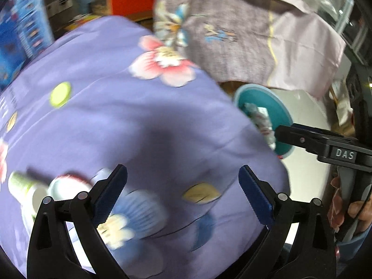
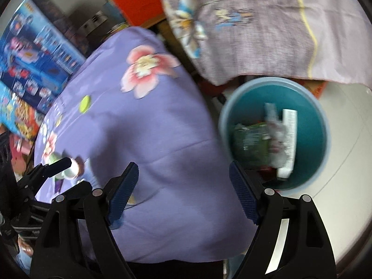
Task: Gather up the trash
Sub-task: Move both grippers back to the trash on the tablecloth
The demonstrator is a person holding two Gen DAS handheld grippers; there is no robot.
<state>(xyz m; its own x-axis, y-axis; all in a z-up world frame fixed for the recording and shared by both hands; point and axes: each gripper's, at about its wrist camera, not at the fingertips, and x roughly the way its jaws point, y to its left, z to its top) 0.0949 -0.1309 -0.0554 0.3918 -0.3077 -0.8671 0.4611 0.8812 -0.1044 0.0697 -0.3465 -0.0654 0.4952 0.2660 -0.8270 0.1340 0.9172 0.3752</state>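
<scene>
Between my left gripper's (image 1: 183,194) blue pads I see only the purple flowered cloth (image 1: 130,121); the jaws stand wide apart and grasp nothing. My right gripper (image 2: 183,191) is the same: released, its pads spread, with bare purple cloth between them and nothing pinched.

Just left of the left gripper's near finger, a small cup or pot (image 1: 67,187) with a red rim lies on the cloth, and a green-and-white cup-like piece (image 1: 25,188) lies beside it; blur keeps me from saying more about either. A small yellow-green disc (image 1: 60,94) sits farther up the cloth, well apart from both grippers.

Off the right edge of the cloth stands the teal bin (image 2: 311,130) on a pale floor (image 2: 344,139). Inside it I make out a dark green packet (image 2: 251,139), a crumpled silvery wrapper (image 2: 274,130) and a white printed tube or box (image 2: 288,139). Seen from the left wrist, the right gripper's finger reaches across in front of that bin.

Beyond the cloth, a grey-lilac embroidered fabric (image 2: 255,34) hangs, and blue printed boxes (image 2: 34,55) are stacked at far left.
</scene>
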